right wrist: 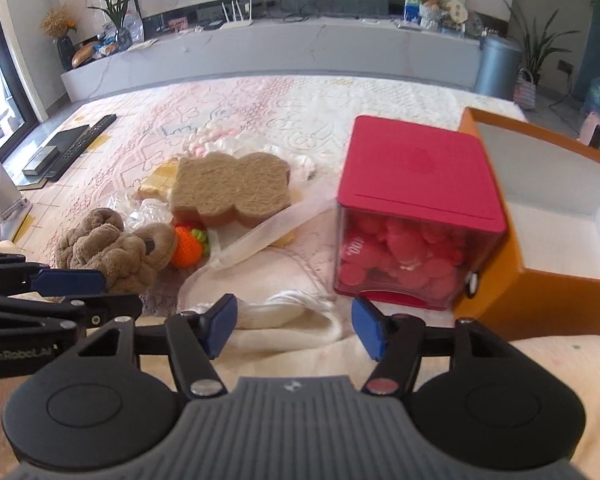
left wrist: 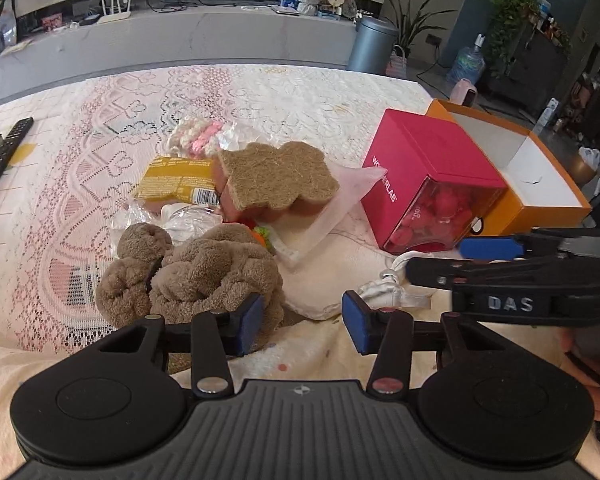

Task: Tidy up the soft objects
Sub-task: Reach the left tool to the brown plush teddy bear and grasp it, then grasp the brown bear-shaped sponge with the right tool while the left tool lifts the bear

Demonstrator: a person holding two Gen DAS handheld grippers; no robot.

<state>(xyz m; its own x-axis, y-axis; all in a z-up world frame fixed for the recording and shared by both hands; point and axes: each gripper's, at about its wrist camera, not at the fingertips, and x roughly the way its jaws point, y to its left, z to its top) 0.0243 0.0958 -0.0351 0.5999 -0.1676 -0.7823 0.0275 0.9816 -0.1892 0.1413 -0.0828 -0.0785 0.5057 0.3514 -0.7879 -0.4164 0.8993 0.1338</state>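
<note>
My left gripper [left wrist: 302, 322] and right gripper [right wrist: 294, 326] both gape wide, holding nothing, above the lace-covered surface [left wrist: 100, 152], where the brown towel [left wrist: 192, 276], sponge [left wrist: 276, 176] and pink box [right wrist: 416, 208] sit before a grey TV bench [right wrist: 260, 52].

brown fuzzy towel thing [left wrist: 188, 276] is bunched in a knotty heap at the near left of the pile. just behind it an orange crochet carrot [right wrist: 186, 246] with a green top pokes out. the tan cloud-shaped sponge [left wrist: 276, 174] lies flat on top of the pile. a pink and white knit piece [left wrist: 198, 140] lies furthest back.
</note>
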